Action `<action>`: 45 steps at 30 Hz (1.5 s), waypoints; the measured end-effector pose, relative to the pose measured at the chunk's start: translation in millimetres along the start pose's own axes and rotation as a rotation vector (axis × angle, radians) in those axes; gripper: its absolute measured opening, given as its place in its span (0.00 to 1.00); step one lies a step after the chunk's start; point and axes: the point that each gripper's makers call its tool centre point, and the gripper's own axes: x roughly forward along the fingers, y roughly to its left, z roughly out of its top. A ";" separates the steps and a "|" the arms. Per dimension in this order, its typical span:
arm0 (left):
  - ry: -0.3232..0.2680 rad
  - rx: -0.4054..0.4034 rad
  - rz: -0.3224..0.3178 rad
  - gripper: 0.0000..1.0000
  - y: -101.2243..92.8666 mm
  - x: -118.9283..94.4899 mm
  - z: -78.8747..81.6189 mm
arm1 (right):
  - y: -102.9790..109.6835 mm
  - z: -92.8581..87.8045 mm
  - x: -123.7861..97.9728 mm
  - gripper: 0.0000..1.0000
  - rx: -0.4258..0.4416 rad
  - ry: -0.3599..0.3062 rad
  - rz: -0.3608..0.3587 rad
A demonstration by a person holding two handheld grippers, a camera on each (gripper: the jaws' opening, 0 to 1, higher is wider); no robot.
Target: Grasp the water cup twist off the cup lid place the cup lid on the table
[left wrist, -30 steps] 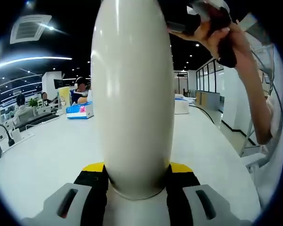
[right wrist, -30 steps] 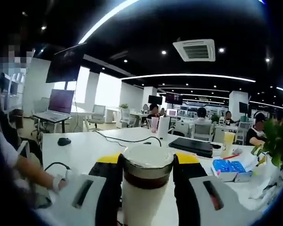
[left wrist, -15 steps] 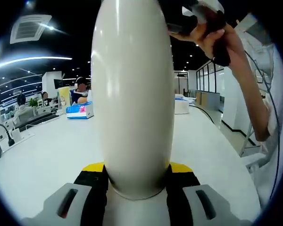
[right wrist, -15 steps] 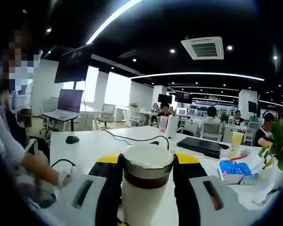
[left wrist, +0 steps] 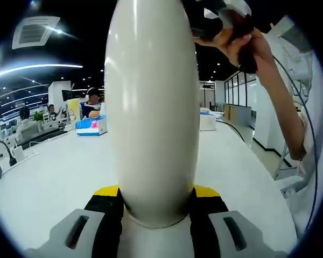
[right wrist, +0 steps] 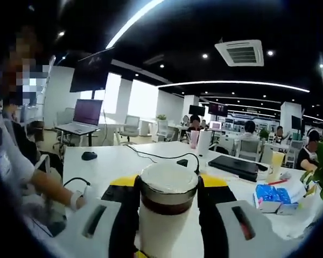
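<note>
The wide white desk [left wrist: 54,177] looks the same in the left gripper view as it did a second ago, and the tall white water cup [left wrist: 151,107] has not shifted there either. It stands upright near the desk's near edge, and the left hand-held gripper [left wrist: 156,192] stays pinched on its lower body from both sides. The change is in the right gripper view. The room behind has slid sideways, with the open laptop [right wrist: 86,115] and the mouse [right wrist: 89,156] on the far desk [right wrist: 113,166] drifting to the right of the picture, while the cup top sits fixed between the jaws. That suggests the right hand-held gripper [right wrist: 168,188] is turning about the cup rather than moving off it. It stays clamped on the cup lid [right wrist: 168,177], a white cap above a dark band. In the left gripper view the person's hand [left wrist: 247,43] near the cup top has also shifted a little. I judge the twist to be under way: the lid still seems seated on the cup, so lifting it and setting it on the desk remain to be done.
</note>
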 end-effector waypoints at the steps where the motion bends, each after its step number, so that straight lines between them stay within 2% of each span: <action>1: 0.000 0.000 0.000 0.50 0.0 0.0 0.0 | -0.1 -0.1 0.0 0.44 0.001 0.001 0.010; 19: 0.000 -0.002 -0.001 0.50 0.4 0.3 0.3 | 3.9 -0.6 0.5 0.44 -0.001 0.000 0.120; 45: 0.000 -0.003 0.001 0.50 0.8 0.0 -0.2 | 5.2 -1.9 1.4 0.44 -0.013 0.034 0.201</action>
